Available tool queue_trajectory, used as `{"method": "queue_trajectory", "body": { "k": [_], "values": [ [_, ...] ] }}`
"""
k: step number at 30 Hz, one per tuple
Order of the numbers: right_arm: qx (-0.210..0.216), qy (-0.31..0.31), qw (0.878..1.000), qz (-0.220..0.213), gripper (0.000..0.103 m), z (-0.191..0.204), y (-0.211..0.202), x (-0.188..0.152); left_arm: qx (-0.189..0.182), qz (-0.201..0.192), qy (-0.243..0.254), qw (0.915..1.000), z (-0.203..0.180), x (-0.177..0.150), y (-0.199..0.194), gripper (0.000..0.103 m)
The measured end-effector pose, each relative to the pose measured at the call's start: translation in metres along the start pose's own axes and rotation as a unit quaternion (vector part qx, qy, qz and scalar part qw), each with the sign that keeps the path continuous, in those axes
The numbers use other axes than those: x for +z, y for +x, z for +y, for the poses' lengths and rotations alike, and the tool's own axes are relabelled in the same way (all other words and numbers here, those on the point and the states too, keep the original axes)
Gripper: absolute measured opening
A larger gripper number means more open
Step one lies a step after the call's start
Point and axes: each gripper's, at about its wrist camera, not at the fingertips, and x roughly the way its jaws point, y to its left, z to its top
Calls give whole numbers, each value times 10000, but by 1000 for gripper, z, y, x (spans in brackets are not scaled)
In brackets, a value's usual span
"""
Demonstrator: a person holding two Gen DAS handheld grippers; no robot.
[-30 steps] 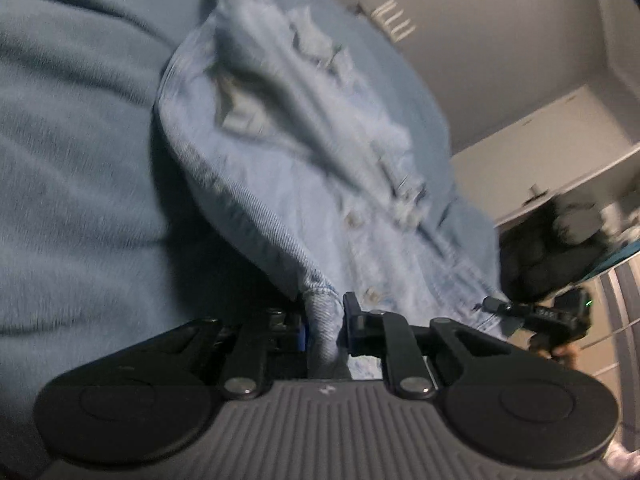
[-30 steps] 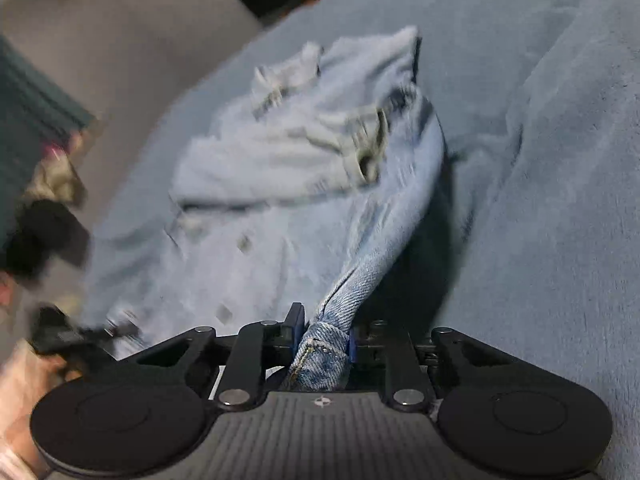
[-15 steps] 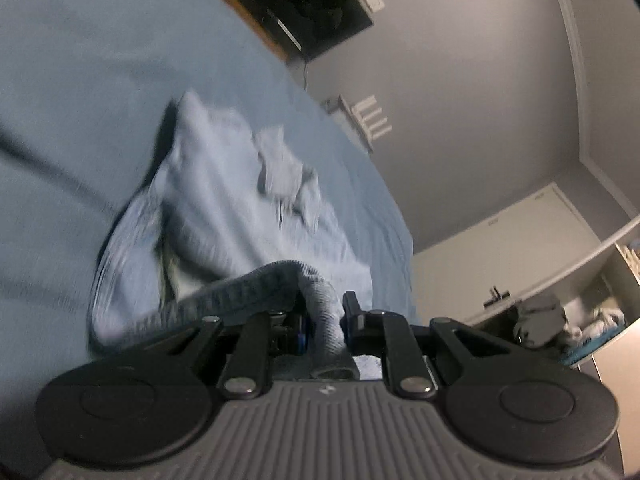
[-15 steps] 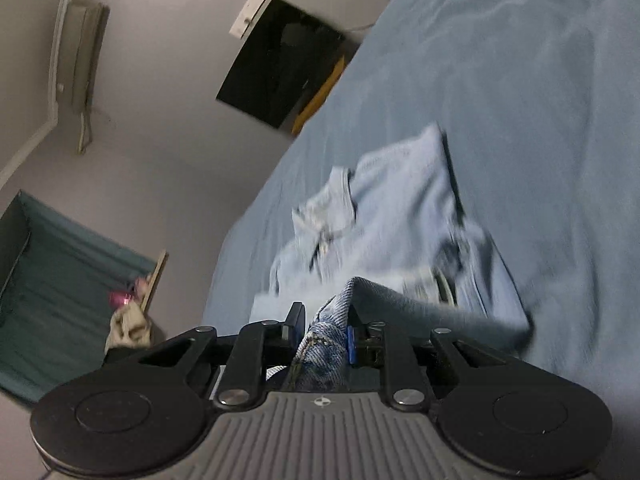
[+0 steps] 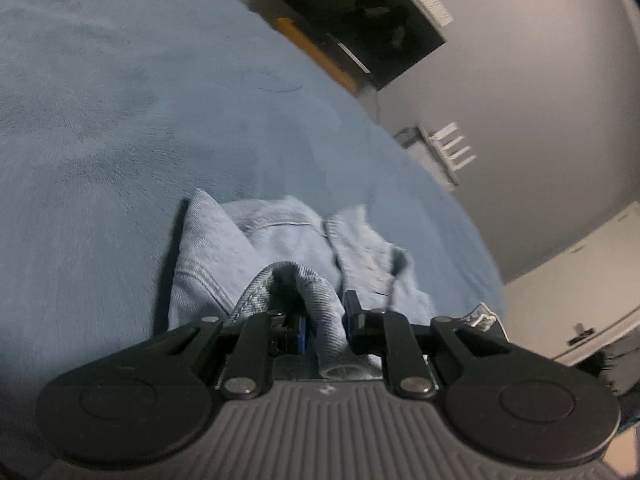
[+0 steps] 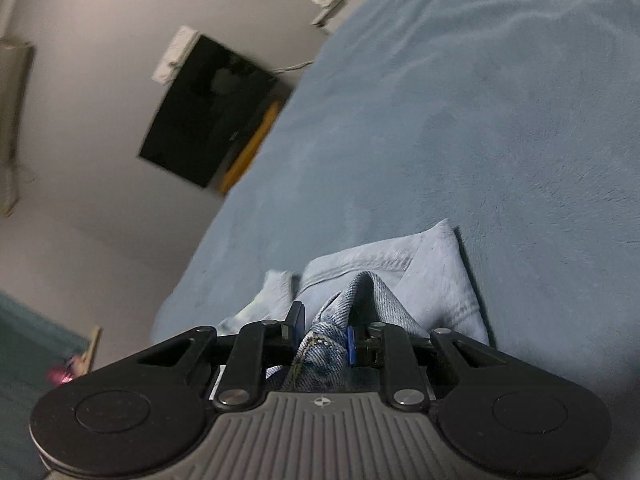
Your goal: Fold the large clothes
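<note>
On blue blanket: both tongs clamp denim shirt; black screen beyond.

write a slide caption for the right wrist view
Right gripper pinches a denim hem, carrying it over the folded jacket on a blue blanket.

The denim shirt is pale woven cotton with a visible twill rib and stitched seams. The bed wears a matt, fuzzy fleece blanket. Both grippers, left and right, are matt black plastic with dull metal rivets and ribbed grey housings.
</note>
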Motion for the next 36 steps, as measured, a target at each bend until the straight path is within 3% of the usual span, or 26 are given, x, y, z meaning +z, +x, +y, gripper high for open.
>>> {"method": "queue_trajectory", "body": {
  "k": [4,7,9,11,13,16,18,20,22,24,26,28,31,33,36],
  "values": [
    [-292,117,9995,-70,22,-15,41,-6,254,101,-171,9995,11,2,25,16],
    [-324,188,9993,-64,32,-20,52,-10,261,245,-375,9987,19,3,33,27],
    [-166,147,9995,-245,55,-20,47,-14,174,218,-409,9988,22,3,26,34],
    [-176,-191,9976,-638,72,-15,31,-16,76,39,-512,9987,26,3,13,48],
    [-149,-537,9949,-839,74,-9,18,-19,88,-213,-617,9978,27,1,-1,76],
    [-265,-1526,9838,-898,73,10,8,-32,581,-839,62,9948,10,-7,-24,84],
    [-424,-2547,9618,-911,71,28,9,-53,651,-837,650,9922,-1,-16,-28,85],
    [-662,-3436,9334,-790,68,43,18,-72,1093,-626,1400,9821,-15,-30,-21,85],
    [-1026,-4162,9014,-615,62,52,34,-90,1762,-390,2289,9566,-29,-49,-4,85],
    [-1438,-4629,8733,-492,58,53,55,-109,2161,-249,2886,9324,-31,-68,8,85],
    [-1880,-4734,8595,-434,57,47,68,-115,2460,-239,3146,9165,-23,-86,11,86],
    [-2068,-4611,8615,-499,59,33,77,-117,2452,-279,3018,9209,-12,-91,11,88],
    [-2066,-4334,8744,-703,67,22,70,-123,2348,-284,2518,9384,1,-89,4,89],
    [-1898,-4104,8875,-886,67,17,56,-131,2297,-366,2203,9473,4,-89,-9,89],
    [-1703,-3517,9130,-1173,73,7,13,-141,2343,-556,1973,9503,0,-98,-32,89]
  ]
}}
